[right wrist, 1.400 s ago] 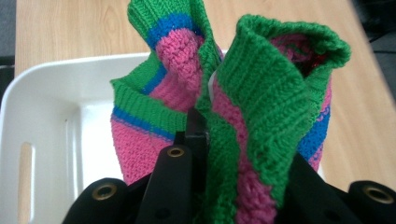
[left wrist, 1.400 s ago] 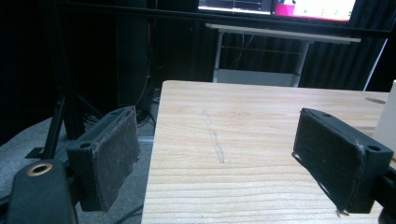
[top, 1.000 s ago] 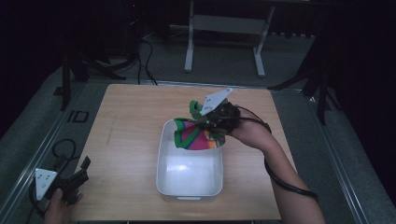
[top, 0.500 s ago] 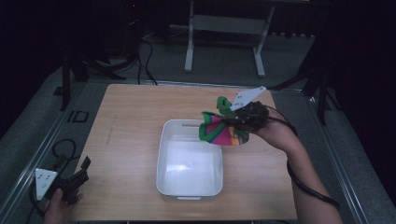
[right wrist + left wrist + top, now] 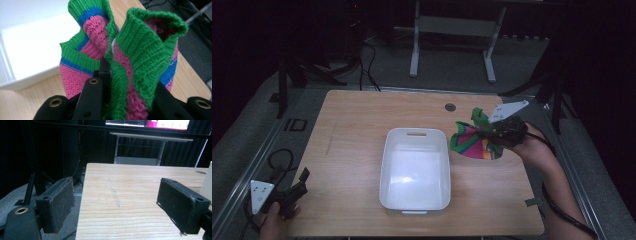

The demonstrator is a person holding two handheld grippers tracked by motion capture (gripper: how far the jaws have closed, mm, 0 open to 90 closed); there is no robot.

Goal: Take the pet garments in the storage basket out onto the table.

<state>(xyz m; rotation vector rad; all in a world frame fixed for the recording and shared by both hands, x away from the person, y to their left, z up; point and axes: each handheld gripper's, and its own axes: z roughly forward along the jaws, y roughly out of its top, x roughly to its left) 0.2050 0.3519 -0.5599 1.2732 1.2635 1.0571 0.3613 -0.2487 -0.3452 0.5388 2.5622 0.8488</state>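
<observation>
A knitted cloth [image 5: 472,142] striped in green, pink and blue hangs bunched from my right gripper [image 5: 494,136], which is shut on it just right of the white tub [image 5: 415,170] and above the wooden table. In the right gripper view the knit [image 5: 130,50] rises from between the black jaws, with the tub's white wall [image 5: 32,72] behind it on the left. My left gripper [image 5: 294,192] rests at the table's front left corner. Its two black padded fingers [image 5: 58,202] stand wide apart with nothing between them.
The tub, white and without anything inside, sits in the middle of the wooden table [image 5: 357,130]. A small round hole [image 5: 450,107] is in the tabletop at the back right. Cables and a metal stand [image 5: 452,45] lie on the floor beyond the table.
My right gripper has carried the knitted cloth rightward, from over the tub's back right corner to the table beside the tub. The left gripper has stayed where it was.
</observation>
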